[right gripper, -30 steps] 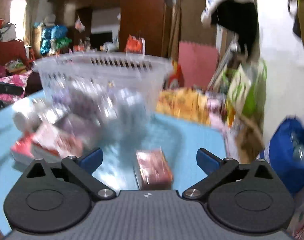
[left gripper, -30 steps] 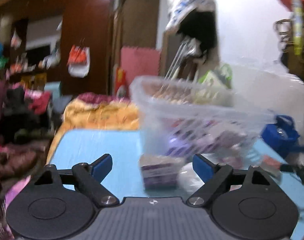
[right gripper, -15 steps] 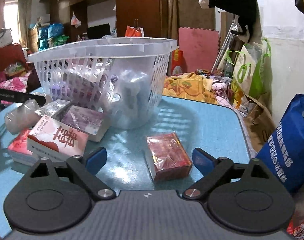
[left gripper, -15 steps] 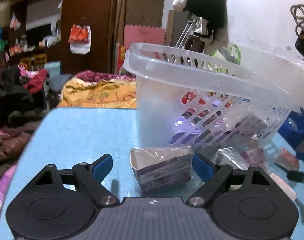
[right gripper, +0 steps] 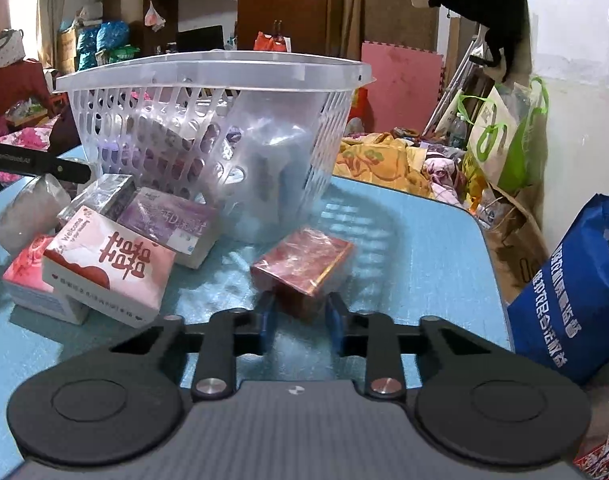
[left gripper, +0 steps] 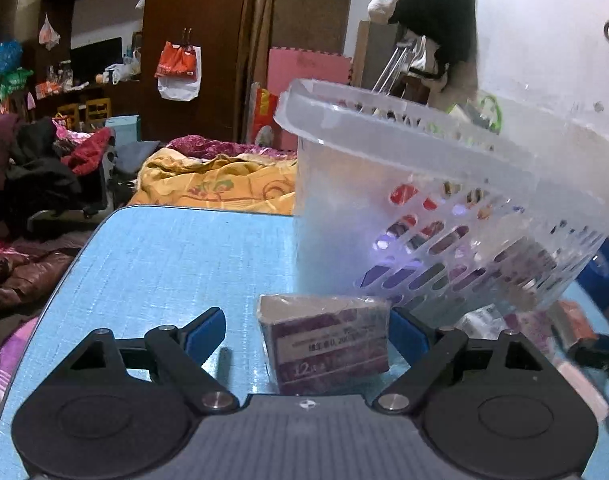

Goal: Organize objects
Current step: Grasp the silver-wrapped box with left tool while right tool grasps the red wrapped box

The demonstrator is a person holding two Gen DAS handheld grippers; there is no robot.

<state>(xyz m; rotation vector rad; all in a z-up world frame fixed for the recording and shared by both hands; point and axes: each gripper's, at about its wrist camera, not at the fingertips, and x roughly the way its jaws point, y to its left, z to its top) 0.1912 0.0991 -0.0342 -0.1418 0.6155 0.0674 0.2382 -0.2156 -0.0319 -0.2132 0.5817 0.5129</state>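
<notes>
Btwn R tongs: red box edge

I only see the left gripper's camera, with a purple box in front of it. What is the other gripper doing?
Observer: The right gripper has closed on a red box lying on the blue table.
Operator: Are there more boxes I can't see well?
Observer: Yes, a pink and white box leans on another one, left of the red box.
Operator: Is anything beside the table?
Observer: A blue bag stands off its right edge.
</notes>
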